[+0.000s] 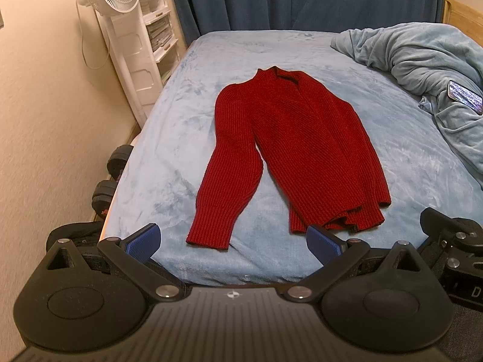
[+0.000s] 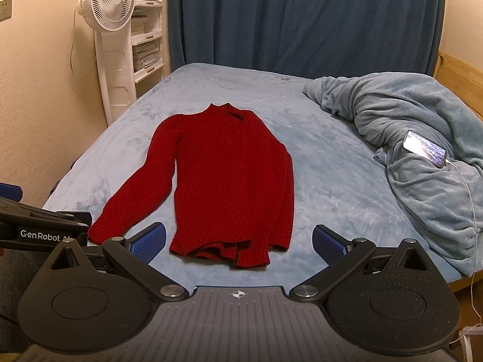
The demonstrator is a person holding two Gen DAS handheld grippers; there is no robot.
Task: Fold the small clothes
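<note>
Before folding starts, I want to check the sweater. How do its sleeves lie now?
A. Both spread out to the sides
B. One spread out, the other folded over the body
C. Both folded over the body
B: the sweater shows one sleeve spread out; the other lies over the body.

Walls: cream, textured; wall socket [image 2: 5, 9] at left.
Window side: dark blue curtain [image 2: 302, 18], drawn.
Bed: light blue fleece cover [image 2: 332, 187]; wooden frame [image 2: 459, 72].
Corner: white pedestal fan [image 2: 110, 30]; white shelving [image 2: 148, 30].
Light: warm, artificial.
</note>
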